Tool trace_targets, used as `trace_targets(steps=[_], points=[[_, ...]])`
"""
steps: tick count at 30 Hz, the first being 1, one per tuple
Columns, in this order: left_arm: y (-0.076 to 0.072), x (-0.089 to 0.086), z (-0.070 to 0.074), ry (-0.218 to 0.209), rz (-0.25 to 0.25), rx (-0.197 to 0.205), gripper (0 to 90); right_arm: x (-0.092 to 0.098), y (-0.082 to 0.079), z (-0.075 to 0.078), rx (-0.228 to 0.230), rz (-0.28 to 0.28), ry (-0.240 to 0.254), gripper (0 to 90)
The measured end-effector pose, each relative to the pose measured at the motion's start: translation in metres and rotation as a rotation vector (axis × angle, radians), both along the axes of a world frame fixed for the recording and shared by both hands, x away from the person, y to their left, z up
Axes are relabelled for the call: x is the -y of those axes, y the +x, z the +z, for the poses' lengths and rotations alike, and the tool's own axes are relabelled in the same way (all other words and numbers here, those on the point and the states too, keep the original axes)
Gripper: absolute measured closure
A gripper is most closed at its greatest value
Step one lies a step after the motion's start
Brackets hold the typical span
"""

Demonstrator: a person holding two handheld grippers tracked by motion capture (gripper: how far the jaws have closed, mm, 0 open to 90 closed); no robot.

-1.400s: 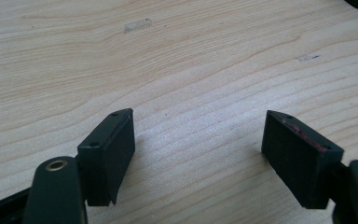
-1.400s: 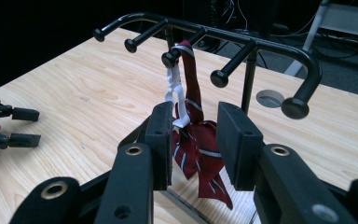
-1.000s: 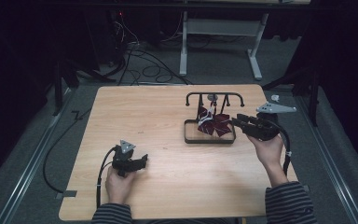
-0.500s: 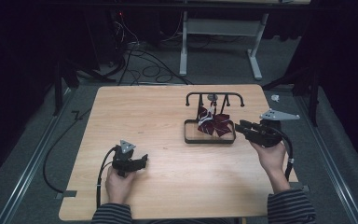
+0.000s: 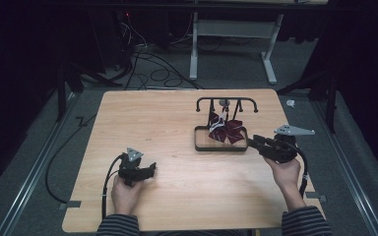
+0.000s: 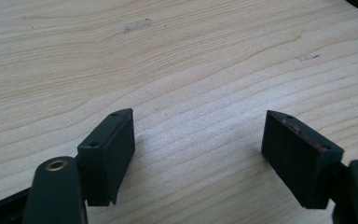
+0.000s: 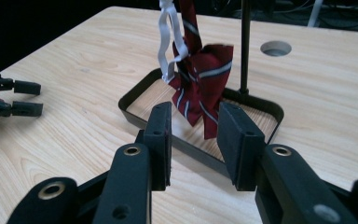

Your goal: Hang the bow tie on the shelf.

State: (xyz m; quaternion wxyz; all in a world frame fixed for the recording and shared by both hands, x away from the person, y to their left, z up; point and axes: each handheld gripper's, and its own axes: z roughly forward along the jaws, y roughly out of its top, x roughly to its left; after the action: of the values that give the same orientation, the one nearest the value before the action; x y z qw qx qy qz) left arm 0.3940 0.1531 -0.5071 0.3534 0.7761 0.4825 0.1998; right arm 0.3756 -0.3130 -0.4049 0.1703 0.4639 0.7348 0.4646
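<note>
Right gripper [image 5: 254, 142] hung just outside the stand tray, jaws parted and gripping nothing

The dark red striped bow tie [image 5: 226, 130] with its white elastic strap [image 7: 169, 37] hung from the black rack [image 5: 226, 102] over the tray [image 5: 220, 147], toward the table's [image 5: 177, 196] far right corner, just beyond the right gripper's pads [image 7: 161, 140]; the left gripper [image 5: 147, 171] rested near the front left edge, jaws wide apart with bare wood between them
</note>
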Motion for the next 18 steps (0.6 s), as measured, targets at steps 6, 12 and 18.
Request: trace_targets(steps=[6, 12, 18], points=[[0.0, 0.0, 0.0, 0.0, 0.0, 0.0, 26.2, -0.001, -0.002, -0.011, -0.021, 0.001, 0.01, 67.3], [0.0, 0.0, 0.0, 0.002, 0.0, 0.001, 26.2, -0.003, -0.004, -0.021, -0.043, 0.006, 0.011, 67.2], [0.0, 0.0, 0.0, 0.002, 0.0, 0.001, 26.2, -0.005, -0.006, -0.033, -0.061, 0.009, 0.011, 67.2]])
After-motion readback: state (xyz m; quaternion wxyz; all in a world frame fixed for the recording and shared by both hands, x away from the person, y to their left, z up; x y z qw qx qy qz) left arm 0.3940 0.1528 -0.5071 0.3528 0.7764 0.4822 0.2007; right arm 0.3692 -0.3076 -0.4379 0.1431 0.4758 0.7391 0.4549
